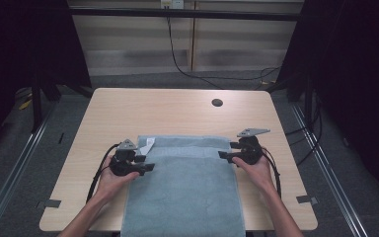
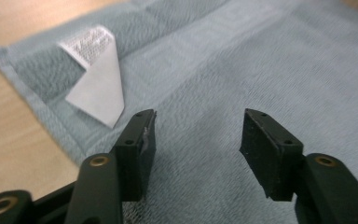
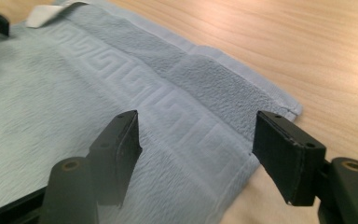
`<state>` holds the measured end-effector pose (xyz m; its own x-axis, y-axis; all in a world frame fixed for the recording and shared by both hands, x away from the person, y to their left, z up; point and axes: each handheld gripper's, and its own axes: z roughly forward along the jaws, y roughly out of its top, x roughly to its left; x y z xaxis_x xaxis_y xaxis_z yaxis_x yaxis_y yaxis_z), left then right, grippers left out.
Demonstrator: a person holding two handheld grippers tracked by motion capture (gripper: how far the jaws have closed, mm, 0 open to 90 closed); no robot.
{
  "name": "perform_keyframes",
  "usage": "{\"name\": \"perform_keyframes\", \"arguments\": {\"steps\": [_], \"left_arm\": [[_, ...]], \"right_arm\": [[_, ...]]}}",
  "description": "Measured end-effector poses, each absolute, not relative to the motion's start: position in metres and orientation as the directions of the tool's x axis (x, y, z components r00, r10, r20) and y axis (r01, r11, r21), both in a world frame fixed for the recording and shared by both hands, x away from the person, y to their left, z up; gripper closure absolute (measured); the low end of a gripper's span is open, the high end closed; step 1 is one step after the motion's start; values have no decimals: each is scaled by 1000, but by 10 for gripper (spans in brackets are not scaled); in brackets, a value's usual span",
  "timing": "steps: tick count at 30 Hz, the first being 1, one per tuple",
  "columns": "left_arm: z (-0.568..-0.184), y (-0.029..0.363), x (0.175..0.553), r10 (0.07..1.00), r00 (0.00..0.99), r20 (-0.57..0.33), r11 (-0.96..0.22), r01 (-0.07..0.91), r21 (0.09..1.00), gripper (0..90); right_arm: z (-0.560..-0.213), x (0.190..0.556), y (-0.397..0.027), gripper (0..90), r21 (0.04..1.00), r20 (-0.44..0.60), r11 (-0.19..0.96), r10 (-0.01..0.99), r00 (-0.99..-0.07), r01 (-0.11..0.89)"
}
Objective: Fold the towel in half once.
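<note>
A pale blue towel [image 1: 185,187] lies flat on the wooden table [image 1: 128,111], its near end hanging over the front edge. A white care label [image 2: 95,77] lies turned over near the towel's far left corner. My left gripper [image 1: 149,167] hovers at the towel's left edge, open, with only terry cloth [image 2: 270,70] under its jaws. My right gripper [image 1: 223,155] stands open at the towel's right edge, near the far right corner [image 3: 286,105]. The patterned border band [image 3: 168,100] runs between its jaws; nothing is pinched.
A round cable hole [image 1: 217,102] sits at the table's far side. Bare wood [image 3: 307,42] lies beyond the towel's far hem. Black cables trail from both grippers along the forearms. Dark frames and floor rails flank the table.
</note>
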<state>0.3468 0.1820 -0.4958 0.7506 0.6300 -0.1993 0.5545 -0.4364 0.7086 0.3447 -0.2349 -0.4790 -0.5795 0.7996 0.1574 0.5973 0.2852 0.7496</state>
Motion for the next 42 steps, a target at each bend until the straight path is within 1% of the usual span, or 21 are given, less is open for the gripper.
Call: {"name": "perform_keyframes", "arguments": {"steps": [1,4,8,10,13,16,17,20,21,22,23,25,26,27,28,29,30,33,36,39,42], "left_arm": [[-500,183,347,635,746,-200,-434,559,706,438],[-502,185,345,625,757,-193,-435,542,719,436],[-505,184,342,626,756,-188,-420,531,736,420],[-506,185,341,626,759,-179,-420,522,742,412],[-506,187,342,620,754,-217,-400,542,739,412],[-506,189,340,611,761,-219,-401,536,742,414],[-506,189,340,606,764,-219,-406,535,741,414],[-505,188,334,587,785,-199,-437,514,738,401],[-504,188,333,584,788,-197,-449,515,730,392],[-503,188,332,583,784,-213,-448,528,721,391],[-502,189,332,583,779,-233,-441,543,714,386],[-500,191,334,587,763,-270,-416,571,708,385],[-500,191,334,587,763,-270,-416,571,708,367],[-497,193,339,603,752,-266,-395,572,719,351],[-494,196,342,622,740,-256,-372,566,735,356],[-494,196,342,622,740,-256,-372,566,735,360],[-490,198,351,642,718,-268,-342,581,738,337],[-487,201,371,685,687,-242,-310,575,757,343],[-496,197,386,710,666,-228,-308,585,750,336],[-506,195,393,734,630,-256,-290,631,720,331],[-505,196,391,739,630,-239,-291,619,729,346]], "right_arm": [[-484,356,-233,294,730,152,298,807,-571,615],[-491,370,-233,284,723,149,293,819,-555,626],[-498,383,-232,275,715,118,305,834,-539,629],[-501,387,-232,263,715,123,301,835,-537,631],[-507,389,-230,245,711,126,305,830,-543,633],[-508,387,-227,213,716,119,310,828,-548,625],[-509,385,-226,214,716,110,313,832,-544,624],[-511,378,-219,219,717,26,376,827,-561,587],[-511,376,-218,226,713,34,371,829,-558,595],[-510,375,-218,250,712,31,378,825,-564,592],[-509,374,-218,298,710,33,375,827,-561,596],[-508,370,-218,439,716,37,377,820,-571,588],[-508,370,-218,439,716,37,377,820,-571,588],[-507,366,-218,542,721,44,377,812,-581,582],[-507,365,-218,583,724,48,376,809,-586,578],[-507,365,-218,583,724,48,376,809,-586,578],[-506,362,-220,724,720,79,364,803,-591,591],[-507,359,-223,804,728,90,362,792,-604,582],[-508,356,-224,831,731,97,357,789,-607,581],[-508,354,-224,831,730,102,356,788,-608,583],[-508,353,-224,831,733,98,356,787,-609,579]]}}
